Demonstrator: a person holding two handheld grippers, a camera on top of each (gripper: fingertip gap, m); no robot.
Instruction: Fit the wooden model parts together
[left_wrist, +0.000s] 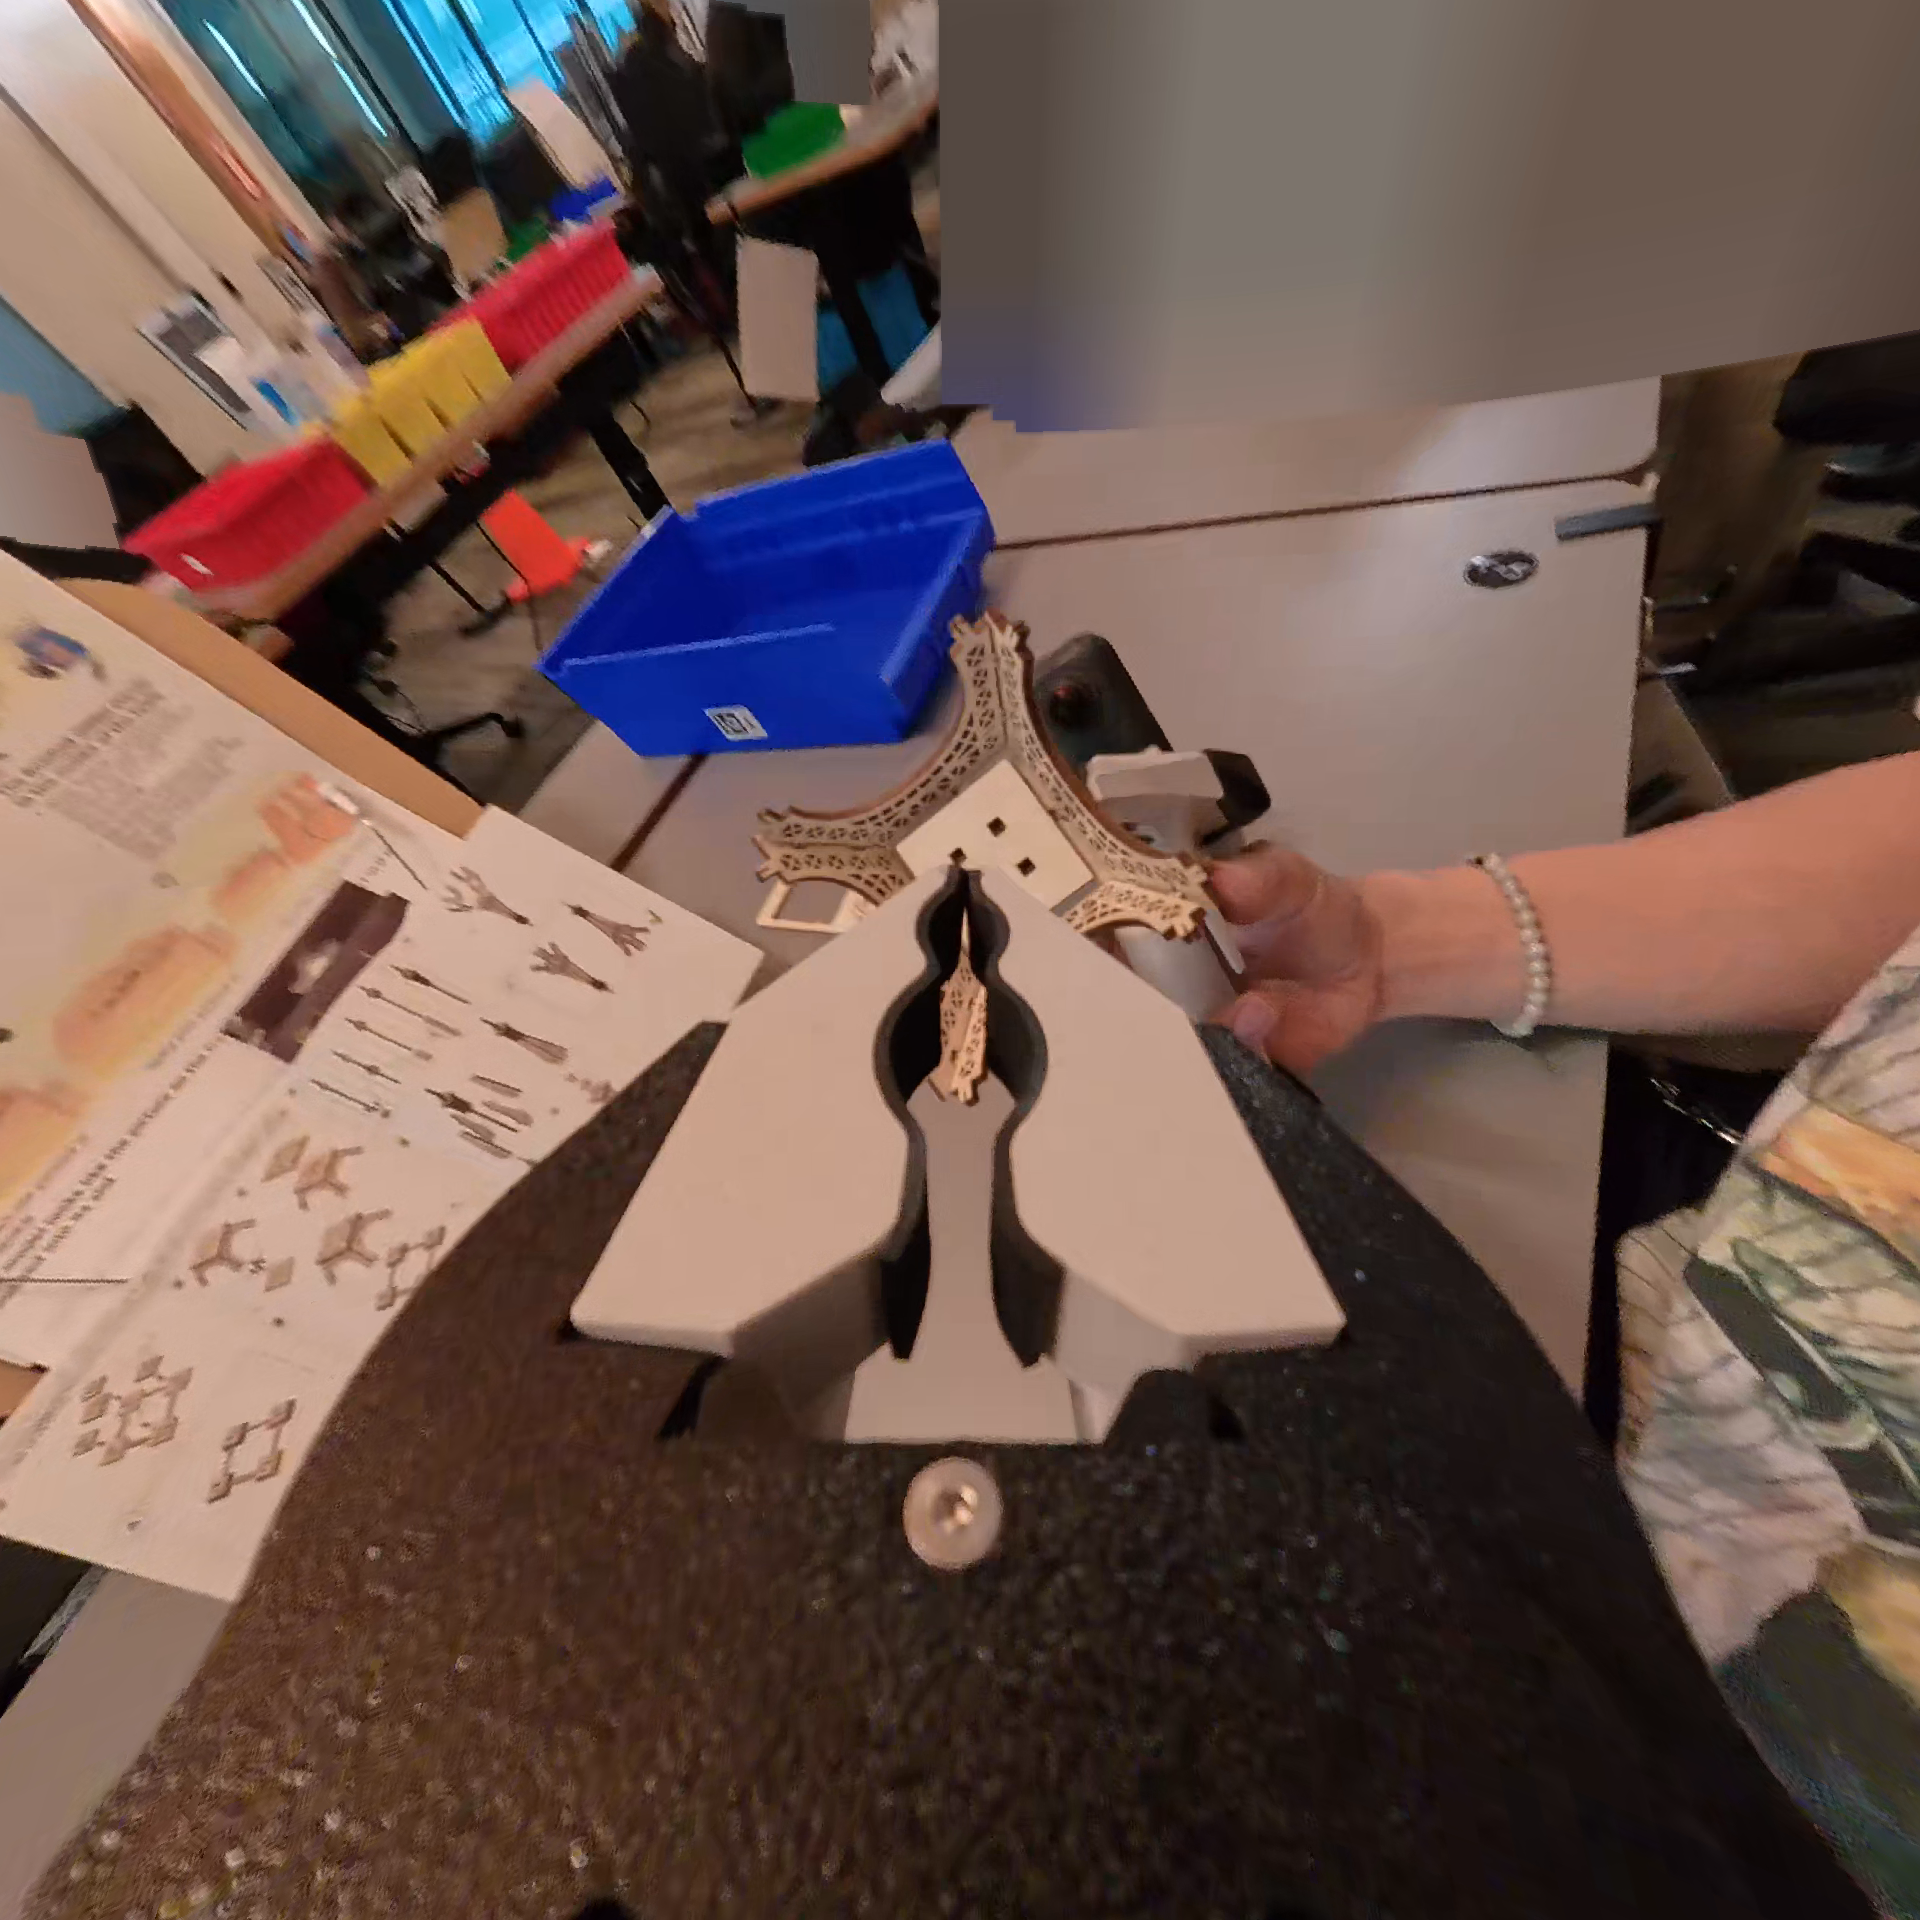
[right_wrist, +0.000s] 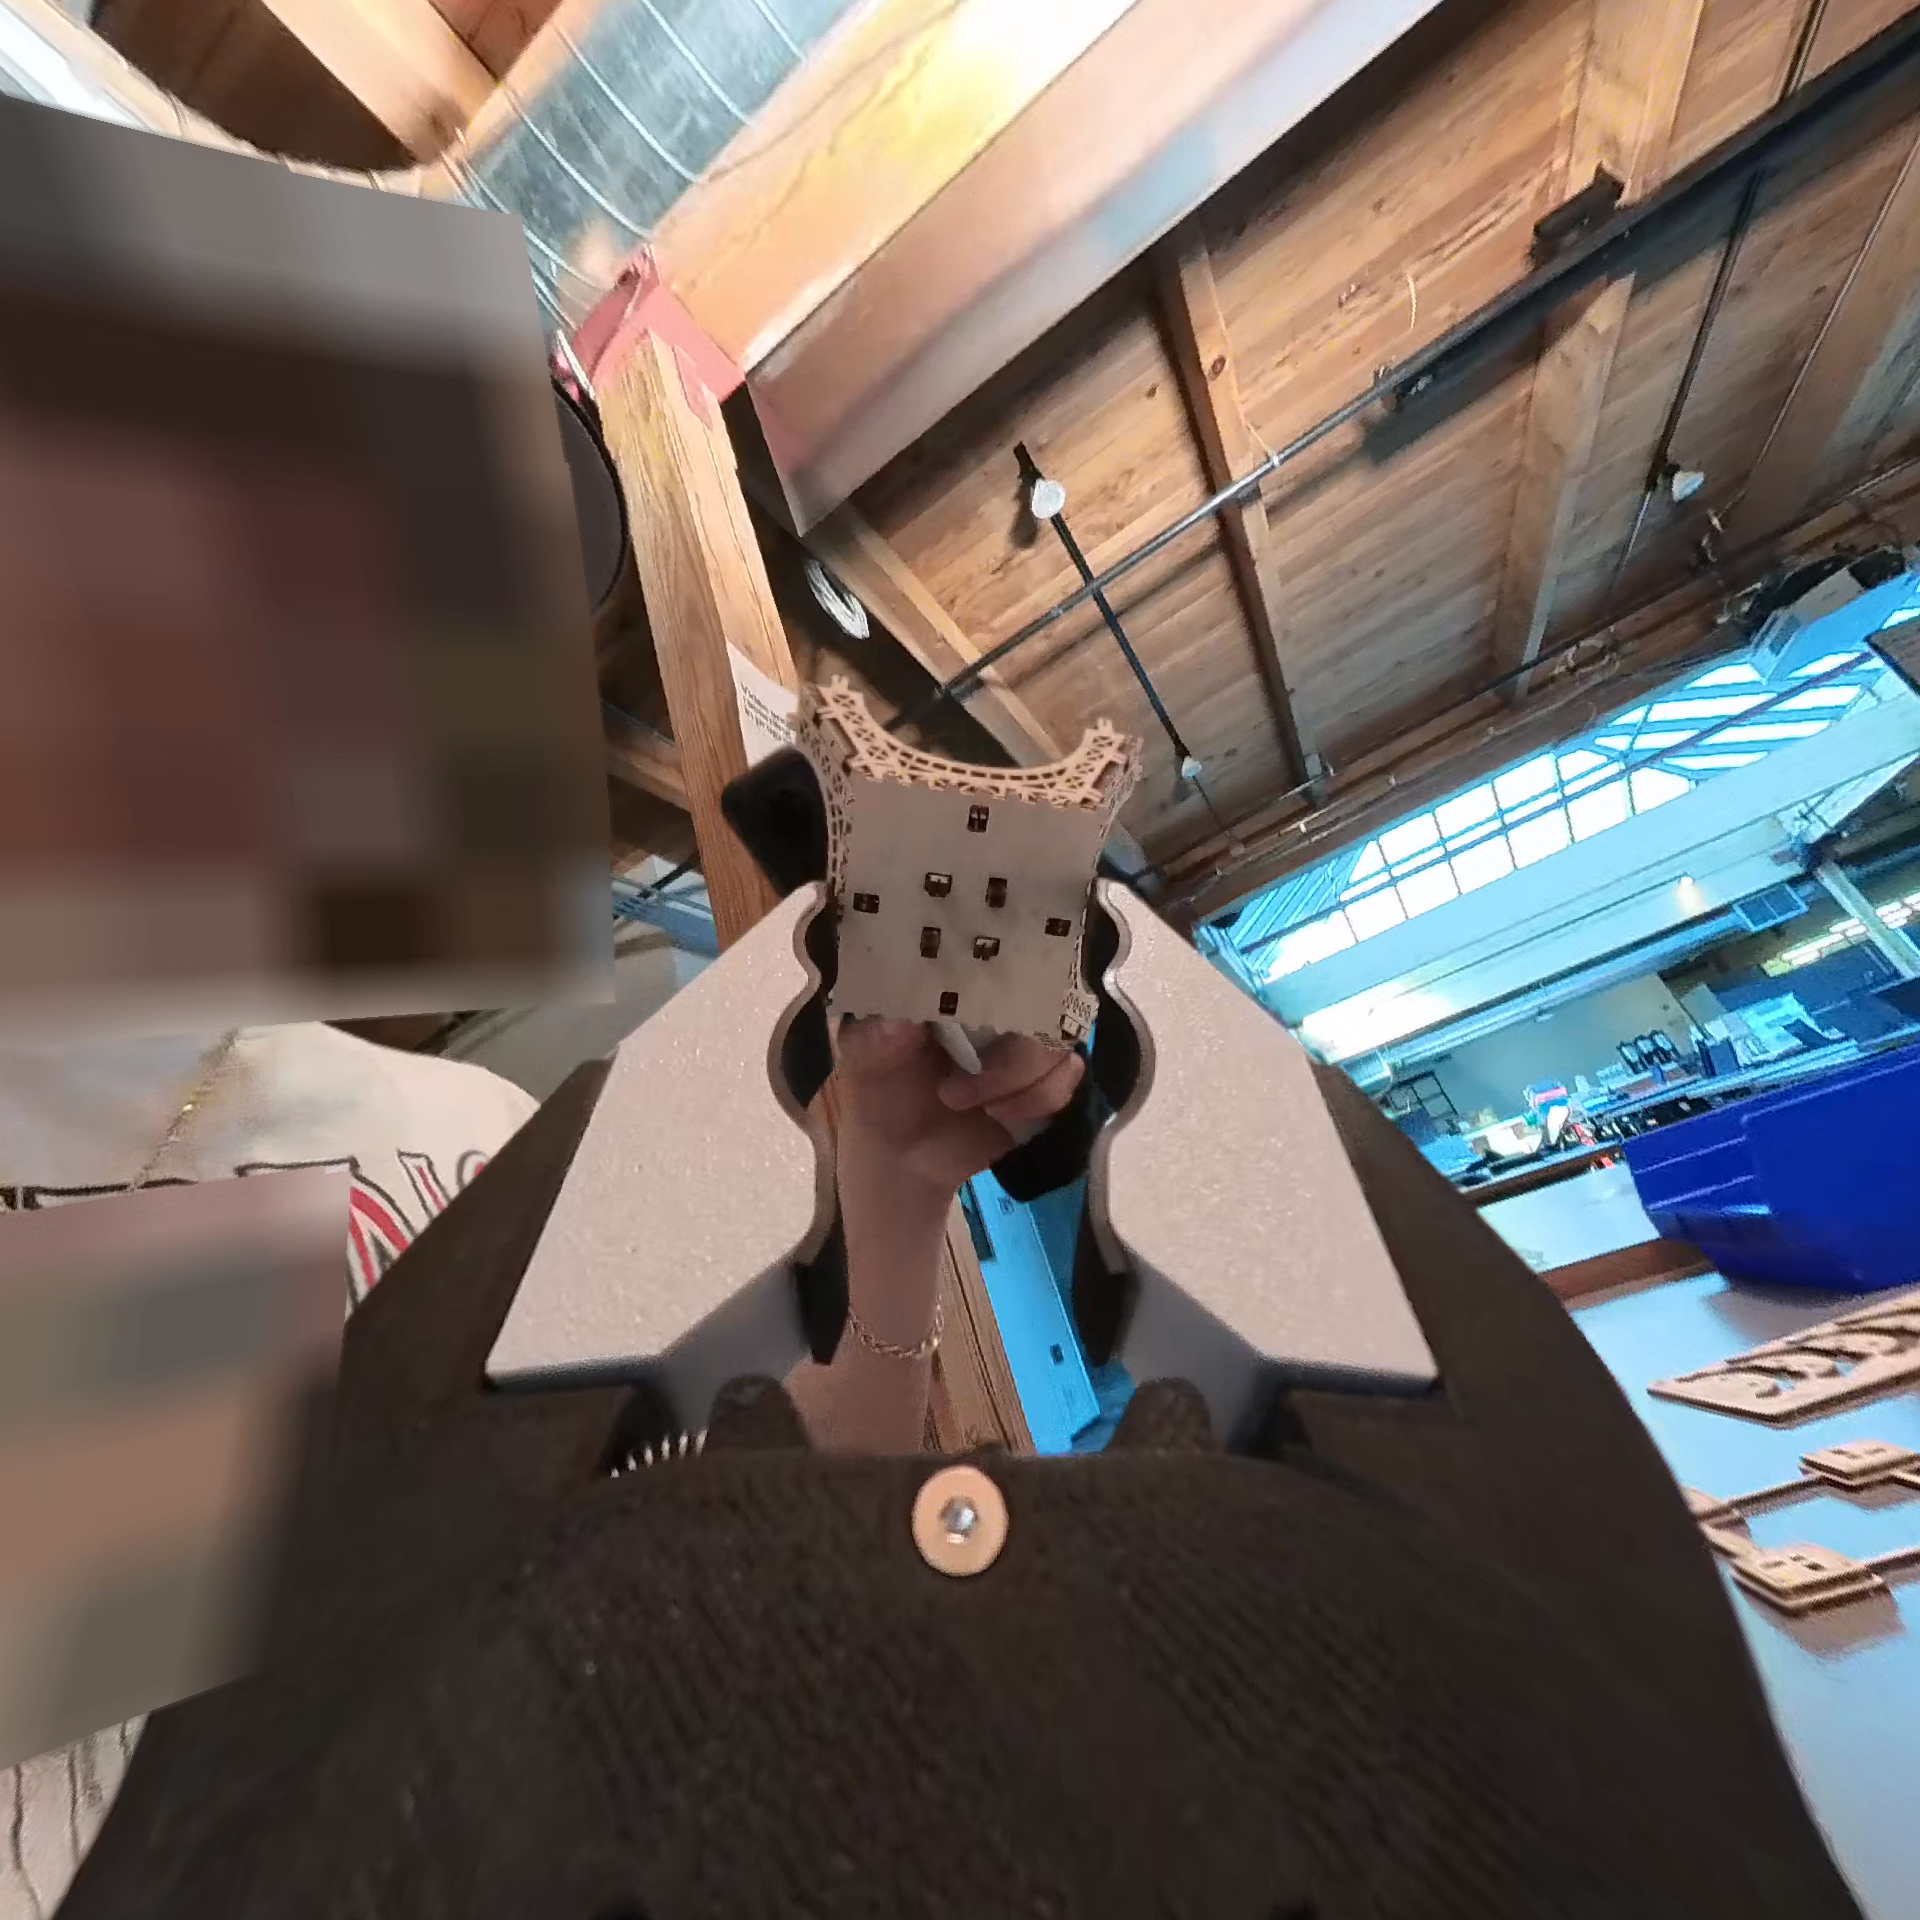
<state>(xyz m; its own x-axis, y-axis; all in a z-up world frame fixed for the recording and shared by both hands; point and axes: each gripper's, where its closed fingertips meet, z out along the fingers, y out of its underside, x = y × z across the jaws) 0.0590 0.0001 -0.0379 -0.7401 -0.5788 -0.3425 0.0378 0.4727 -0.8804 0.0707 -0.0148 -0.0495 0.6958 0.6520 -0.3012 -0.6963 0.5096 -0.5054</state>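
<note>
My left gripper (left_wrist: 961, 883) is shut on a thin wooden lattice strip (left_wrist: 964, 1023) that stands on edge between its grey fingers. Just beyond its tips is the wooden tower base (left_wrist: 997, 831): a square slotted plate with arched lattice legs. My right gripper (right_wrist: 961, 925) is shut on that base (right_wrist: 966, 914), holding it by its two sides in the air. The plate's slotted face is turned toward the right wrist camera. A hand (right_wrist: 935, 1101) shows behind the base. In the left wrist view a hand (left_wrist: 1299, 956) grips the right gripper's handle.
A blue bin (left_wrist: 769, 644) stands on the grey table (left_wrist: 1299, 644) behind the base. An instruction sheet (left_wrist: 312, 1039) lies at the left. Wooden part sheets (right_wrist: 1787, 1361) and loose pieces (right_wrist: 1808, 1558) lie on the table at the right. Left and right tips are no more than a few centimetres apart.
</note>
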